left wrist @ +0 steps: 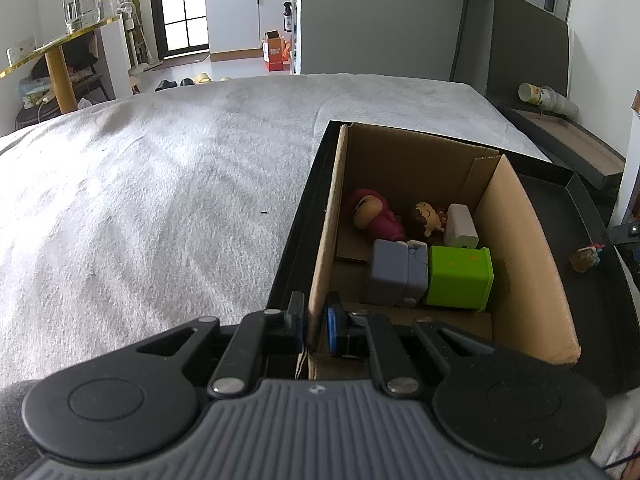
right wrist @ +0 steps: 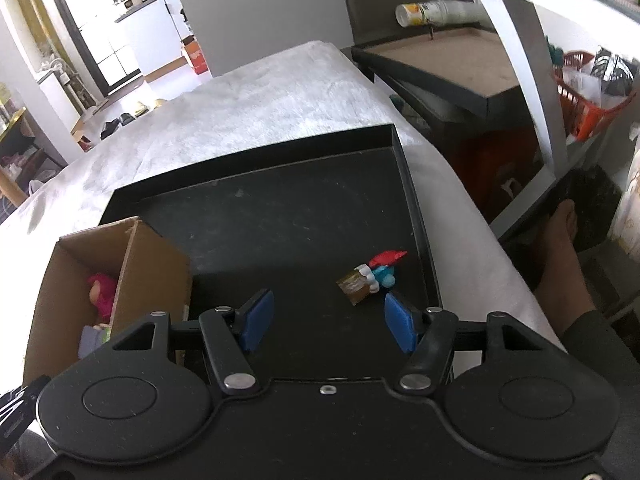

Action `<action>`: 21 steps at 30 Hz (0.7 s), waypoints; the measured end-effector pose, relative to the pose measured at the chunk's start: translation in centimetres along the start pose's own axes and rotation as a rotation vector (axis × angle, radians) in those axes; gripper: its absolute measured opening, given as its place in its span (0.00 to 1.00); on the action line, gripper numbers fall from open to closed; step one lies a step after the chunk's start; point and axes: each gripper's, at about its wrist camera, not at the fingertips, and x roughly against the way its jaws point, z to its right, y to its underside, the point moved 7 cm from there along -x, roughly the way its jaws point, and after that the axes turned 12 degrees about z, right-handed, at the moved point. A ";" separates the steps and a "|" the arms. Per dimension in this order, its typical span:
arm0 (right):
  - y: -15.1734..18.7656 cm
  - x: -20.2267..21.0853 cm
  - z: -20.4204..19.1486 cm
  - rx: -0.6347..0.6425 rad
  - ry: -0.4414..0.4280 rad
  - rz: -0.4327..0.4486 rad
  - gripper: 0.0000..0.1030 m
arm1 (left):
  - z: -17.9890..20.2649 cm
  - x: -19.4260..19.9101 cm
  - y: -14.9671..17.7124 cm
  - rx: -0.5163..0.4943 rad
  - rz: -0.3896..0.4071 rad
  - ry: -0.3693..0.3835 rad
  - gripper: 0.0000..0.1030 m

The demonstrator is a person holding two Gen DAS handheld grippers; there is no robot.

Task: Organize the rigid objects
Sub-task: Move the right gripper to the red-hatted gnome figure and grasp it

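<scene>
The brown cardboard box (left wrist: 400,168) wall is pinched by the left tongs (left wrist: 316,326) while the open right tongs (right wrist: 326,322) are poised near the small red-capped blue figurine (right wrist: 374,274), to be straddled next.

Open brown cardboard box (left wrist: 520,240) sits in shallow black tray's (right wrist: 400,168) left part; small red-hatted toy figure (right wrist: 372,276) lies right of box.

brown cardboard box (left wrist: 520,248), green block (left wrist: 460,278), black tray (right wrist: 280,216), pink doll (left wrist: 374,214)

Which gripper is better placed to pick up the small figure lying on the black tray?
Right gripper: open jaws point at the small figure. Left gripper is shut on the cardboard box wall.
</scene>
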 end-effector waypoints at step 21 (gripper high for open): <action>0.3 -6.7 1.2 -0.044 0.087 -0.091 0.59 | -0.2 -0.2 0.0 0.023 -0.002 0.009 0.10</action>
